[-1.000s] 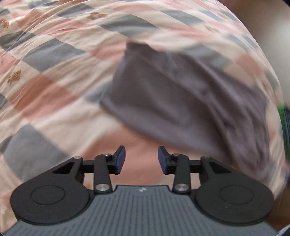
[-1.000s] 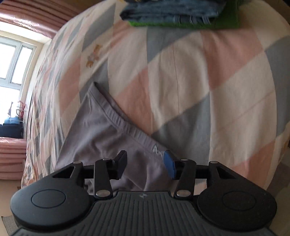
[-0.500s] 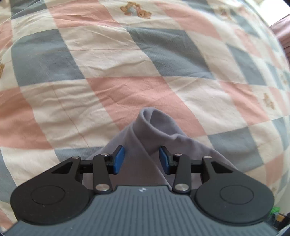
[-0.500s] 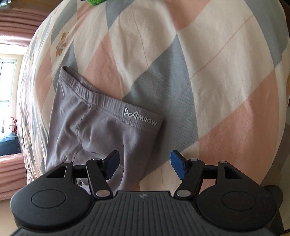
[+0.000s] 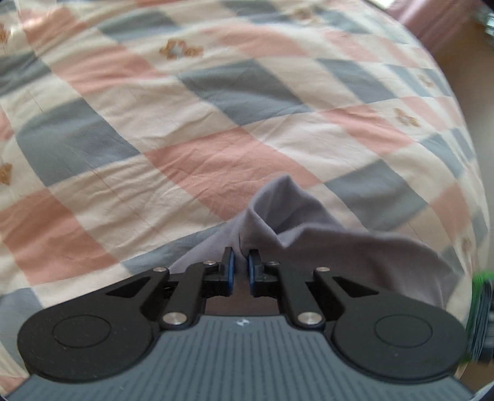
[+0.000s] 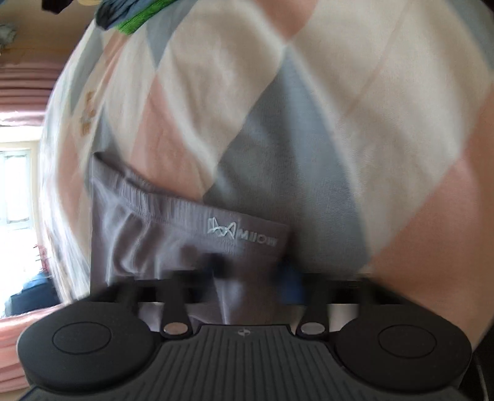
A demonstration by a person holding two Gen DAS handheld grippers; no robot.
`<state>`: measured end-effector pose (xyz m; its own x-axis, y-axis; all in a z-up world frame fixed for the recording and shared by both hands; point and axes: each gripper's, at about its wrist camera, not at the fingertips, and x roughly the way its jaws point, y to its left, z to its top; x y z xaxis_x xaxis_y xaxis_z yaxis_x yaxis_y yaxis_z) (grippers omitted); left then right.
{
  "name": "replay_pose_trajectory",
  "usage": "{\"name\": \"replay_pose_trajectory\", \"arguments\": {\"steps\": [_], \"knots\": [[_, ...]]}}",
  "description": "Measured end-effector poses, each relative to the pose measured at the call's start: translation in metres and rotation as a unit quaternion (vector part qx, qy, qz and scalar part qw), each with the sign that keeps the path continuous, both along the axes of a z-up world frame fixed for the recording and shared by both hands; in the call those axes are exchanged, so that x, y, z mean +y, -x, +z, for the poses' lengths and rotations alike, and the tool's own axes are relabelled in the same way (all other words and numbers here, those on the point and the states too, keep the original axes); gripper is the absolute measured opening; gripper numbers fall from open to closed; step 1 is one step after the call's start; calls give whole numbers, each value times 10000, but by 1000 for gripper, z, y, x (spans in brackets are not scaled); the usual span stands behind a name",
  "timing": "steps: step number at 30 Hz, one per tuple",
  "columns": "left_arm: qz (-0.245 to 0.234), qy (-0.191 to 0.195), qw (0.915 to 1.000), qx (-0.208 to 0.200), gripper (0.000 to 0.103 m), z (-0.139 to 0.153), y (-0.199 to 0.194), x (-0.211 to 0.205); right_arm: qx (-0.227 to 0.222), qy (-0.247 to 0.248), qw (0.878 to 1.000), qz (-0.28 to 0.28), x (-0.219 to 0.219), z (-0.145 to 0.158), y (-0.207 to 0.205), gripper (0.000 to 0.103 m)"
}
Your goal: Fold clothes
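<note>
A creased cotton bedsheet (image 5: 216, 154), checked in pink, grey-blue and cream, covers the whole surface. On it lies a pair of smooth grey stretch-knit underpants (image 6: 173, 234) with a ribbed waistband. The left gripper (image 5: 240, 266) is clamped on a raised fold of this garment. The right gripper (image 6: 253, 271) sits over the waistband end, motion-blurred, with its fingers spread. A folded green-and-blue stack (image 6: 129, 15) lies well apart.

I see a bed whose checked sheet (image 5: 216, 129) of pink, grey-blue and cream squares fills both views. Left of the bed, a bright window (image 6: 17, 185) glows beside pink curtains (image 6: 27, 89); tan wall (image 6: 46, 34) rises beyond.
</note>
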<state>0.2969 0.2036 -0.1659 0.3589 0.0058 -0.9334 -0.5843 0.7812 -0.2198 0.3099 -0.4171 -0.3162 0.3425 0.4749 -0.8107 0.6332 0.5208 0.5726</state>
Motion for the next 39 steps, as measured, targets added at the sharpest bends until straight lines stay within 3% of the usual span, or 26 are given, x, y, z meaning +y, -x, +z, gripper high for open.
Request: {"name": "replay_pose_trajectory", "arguments": {"steps": [4,7,9,15,21,26,28,29,30,35,39], "knots": [[-175,-396,9988,-244,6,33,17,0,-790,-13,9967,205,4,42,-21,3],[-95,-258,9996,-85,19,31,12,8,-1421,10,9879,625,9,84,-47,3],[1,-85,9999,125,18,20,6,5,-1651,12,9822,895,12,100,-61,3],[547,473,9964,444,31,-10,-13,4,-1452,4,9824,1174,19,96,-61,3],[1128,759,9881,713,31,-33,-48,21,-977,65,9897,1047,12,68,-33,3],[1195,895,9826,1104,32,-58,-76,25,-804,147,9921,954,5,58,-19,3],[1199,932,9797,1310,29,-69,-79,22,-745,178,9929,912,3,54,-17,4],[1221,947,9780,1401,11,-73,-78,22,-721,192,9932,897,4,52,-17,4],[1219,939,9782,1396,3,-73,-75,20,-708,197,9934,881,4,51,-17,4],[698,533,9926,843,2,-27,-44,7,-793,256,9932,809,3,57,-18,3],[674,313,9971,-157,1,40,5,12,-1220,319,9904,563,-5,82,-27,3]]}}
